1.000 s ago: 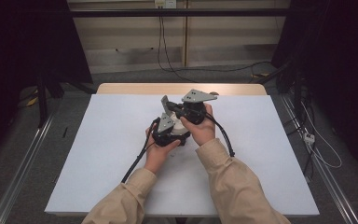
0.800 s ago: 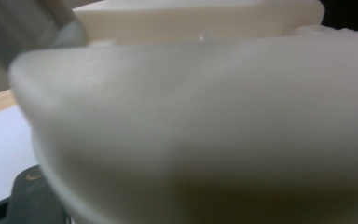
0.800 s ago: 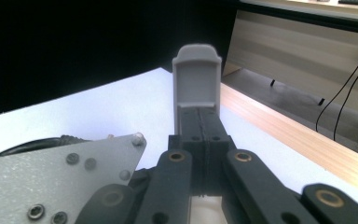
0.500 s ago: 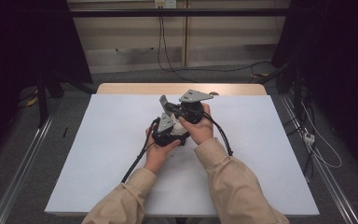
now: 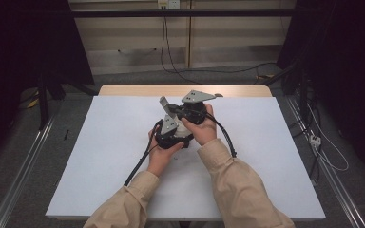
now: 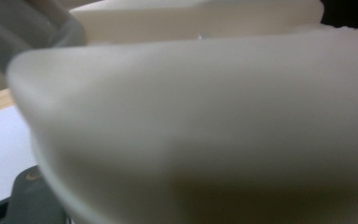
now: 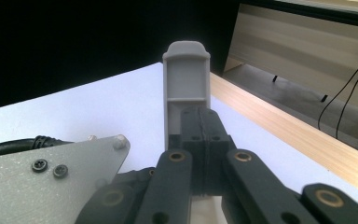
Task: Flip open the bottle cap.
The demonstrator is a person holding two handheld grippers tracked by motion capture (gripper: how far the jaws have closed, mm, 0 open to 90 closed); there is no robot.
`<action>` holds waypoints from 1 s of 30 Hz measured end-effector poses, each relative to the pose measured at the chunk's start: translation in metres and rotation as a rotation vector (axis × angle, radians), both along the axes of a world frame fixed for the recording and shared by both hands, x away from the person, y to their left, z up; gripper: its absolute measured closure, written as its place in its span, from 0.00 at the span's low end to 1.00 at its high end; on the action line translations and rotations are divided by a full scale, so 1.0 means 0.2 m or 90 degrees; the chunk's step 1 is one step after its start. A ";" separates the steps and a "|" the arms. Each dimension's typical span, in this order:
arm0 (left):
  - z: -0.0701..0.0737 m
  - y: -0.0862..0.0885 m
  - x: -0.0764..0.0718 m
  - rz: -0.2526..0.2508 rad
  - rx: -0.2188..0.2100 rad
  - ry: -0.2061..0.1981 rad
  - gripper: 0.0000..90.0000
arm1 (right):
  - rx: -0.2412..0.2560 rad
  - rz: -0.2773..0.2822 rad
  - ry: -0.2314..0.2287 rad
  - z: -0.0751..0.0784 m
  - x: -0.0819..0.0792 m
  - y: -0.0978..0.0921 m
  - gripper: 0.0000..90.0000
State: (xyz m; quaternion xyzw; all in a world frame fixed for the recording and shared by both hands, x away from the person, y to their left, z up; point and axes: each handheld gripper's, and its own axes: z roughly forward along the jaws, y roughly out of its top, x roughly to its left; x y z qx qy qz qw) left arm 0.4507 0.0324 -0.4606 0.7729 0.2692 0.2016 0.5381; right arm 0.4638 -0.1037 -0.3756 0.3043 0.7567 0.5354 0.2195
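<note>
Both hands hold their grippers close together over the middle of the white table. My right gripper has its black jaws pressed together with nothing between them. A grey upright plastic piece stands just beyond the jaws, and I cannot tell whether it touches them. In the high view the right gripper sits just behind the left gripper, whose jaws are hidden by the hands. A blurred pale surface sits very close to the lens in the left gripper view.
A grey three-cornered plate lies just left of the right jaws. A wooden strip runs along the table's far edge. Black cables trail from the grippers toward the person. Metal rails flank the table.
The right gripper and the grey piece have drifted very slightly left. The hands otherwise stay put.
</note>
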 end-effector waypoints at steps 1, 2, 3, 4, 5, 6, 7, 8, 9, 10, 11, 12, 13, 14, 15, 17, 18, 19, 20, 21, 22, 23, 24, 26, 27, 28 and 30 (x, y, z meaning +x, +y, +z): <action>0.00 0.00 0.00 0.000 0.000 0.000 0.21 | 0.002 0.001 0.002 0.00 0.00 0.00 1.00; 0.00 0.00 0.00 0.000 0.000 0.000 0.21 | 0.002 0.001 0.003 0.00 0.00 0.00 1.00; 0.00 0.00 0.00 0.000 0.001 0.000 0.21 | 0.002 0.002 0.003 0.00 0.00 0.00 1.00; 0.00 0.00 0.00 0.000 0.001 0.000 0.21 | 0.002 0.002 0.003 0.00 0.00 0.00 1.00; 0.00 0.00 0.00 0.000 0.001 0.000 0.21 | 0.001 0.002 0.004 -0.01 0.01 0.00 1.00; 0.00 0.00 0.00 -0.002 -0.002 0.005 0.21 | 0.001 0.003 0.005 -0.01 0.01 0.00 1.00; 0.00 0.00 0.00 -0.002 -0.001 0.006 0.21 | 0.000 0.005 0.007 -0.01 0.01 0.00 1.00; 0.00 0.00 0.00 -0.002 -0.001 0.005 0.21 | 0.000 0.005 0.010 -0.02 0.01 0.00 1.00; 0.00 0.00 0.00 -0.001 -0.001 0.005 0.21 | 0.002 0.006 0.011 -0.02 0.01 0.00 1.00; 0.00 0.00 0.00 -0.001 -0.001 0.005 0.21 | 0.004 0.006 0.012 -0.02 0.02 0.00 1.00; 0.00 0.00 0.00 -0.001 -0.001 0.005 0.21 | 0.003 0.006 0.011 -0.02 0.02 0.00 1.00; 0.00 0.00 0.00 -0.001 0.000 0.006 0.21 | 0.001 0.007 0.011 -0.02 0.02 0.00 1.00; 0.00 0.00 0.00 -0.001 0.000 0.005 0.21 | 0.000 0.006 0.010 -0.02 0.02 0.01 1.00; 0.00 0.00 0.00 0.002 0.000 0.004 0.21 | 0.001 0.007 0.011 -0.02 0.02 0.01 1.00; 0.00 0.00 0.00 0.002 -0.001 0.004 0.21 | 0.002 0.007 0.012 -0.03 0.02 0.01 1.00; 0.00 0.00 0.00 0.001 -0.001 0.004 0.21 | 0.005 0.008 0.015 -0.03 0.02 0.01 1.00; 0.00 0.00 0.00 0.003 0.000 0.003 0.21 | 0.004 0.008 0.015 -0.03 0.02 0.01 1.00; 0.00 0.00 0.00 0.003 0.000 0.003 0.21 | 0.003 0.009 0.015 -0.03 0.02 0.01 1.00; 0.00 0.00 0.00 0.003 0.000 0.003 0.21 | 0.000 0.009 0.013 -0.04 0.02 0.01 1.00; 0.00 0.00 0.00 0.003 0.001 0.003 0.21 | 0.000 0.009 0.013 -0.04 0.03 0.01 1.00; 0.00 0.00 0.00 0.003 0.001 0.003 0.21 | 0.000 0.010 0.016 -0.04 0.03 0.01 1.00; 0.00 0.00 0.00 0.001 0.002 0.003 0.21 | 0.001 0.011 0.017 -0.04 0.03 0.01 1.00; 0.00 0.00 0.00 0.002 0.001 0.002 0.21 | 0.002 0.012 0.018 -0.04 0.03 0.01 1.00; 0.00 0.00 0.00 0.002 0.002 0.002 0.21 | -0.003 0.014 0.018 -0.05 0.03 0.02 1.00; 0.00 0.00 0.00 0.002 0.002 0.002 0.21 | -0.006 0.014 0.016 -0.05 0.03 0.02 1.00; 0.00 0.00 0.00 0.003 0.002 0.001 0.21 | -0.007 0.014 0.016 -0.05 0.03 0.02 1.00; 0.00 0.00 0.00 0.002 0.005 0.000 0.21 | -0.006 0.015 0.017 -0.05 0.03 0.02 1.00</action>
